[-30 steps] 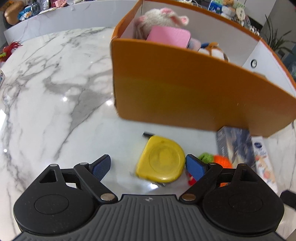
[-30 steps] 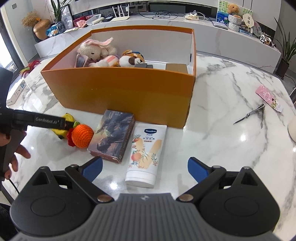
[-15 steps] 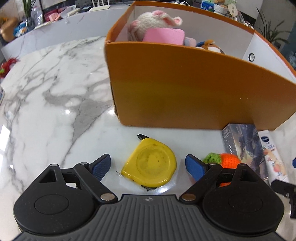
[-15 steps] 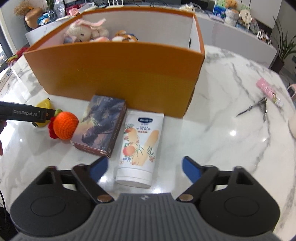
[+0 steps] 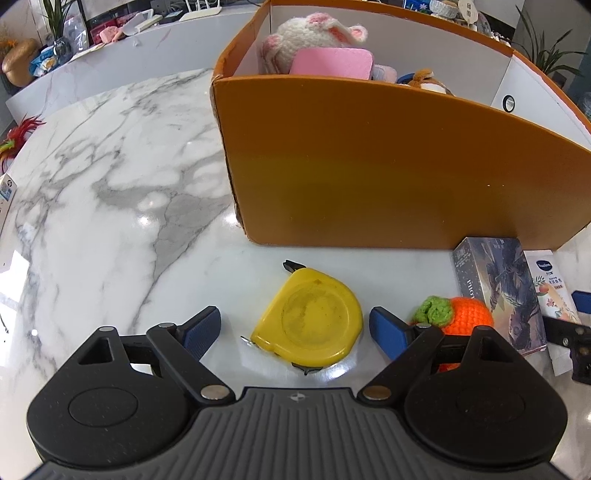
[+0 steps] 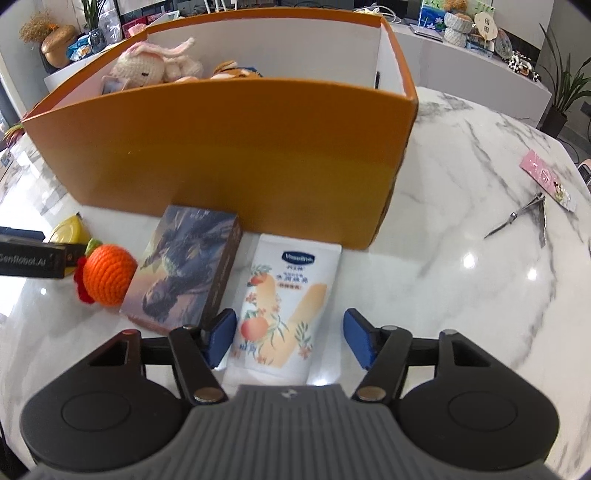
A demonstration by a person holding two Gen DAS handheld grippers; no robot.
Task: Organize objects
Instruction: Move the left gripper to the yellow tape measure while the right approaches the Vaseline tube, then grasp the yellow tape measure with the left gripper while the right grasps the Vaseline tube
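Note:
An orange box (image 5: 388, 166) (image 6: 229, 155) holds plush toys on the marble table. In front of it lie a yellow tape measure (image 5: 310, 321), a crocheted orange (image 5: 463, 319) (image 6: 107, 275), a dark picture box (image 5: 506, 291) (image 6: 184, 277) and a white lotion tube (image 6: 286, 314) (image 5: 550, 291). My left gripper (image 5: 295, 328) is open, its fingers on either side of the tape measure without touching. My right gripper (image 6: 290, 339) is open, its fingers astride the tube's lower end.
Small metal scissors (image 6: 528, 219) and a pink packet (image 6: 546, 181) lie at the table's right side. A white counter with plants and ornaments (image 6: 461, 29) runs behind the table. The left gripper's body (image 6: 33, 258) shows at the left edge of the right wrist view.
Both grippers have moved forward and down. The tape measure now sits between the left fingers, and the tube's end between the right fingers. Nothing has been gripped.

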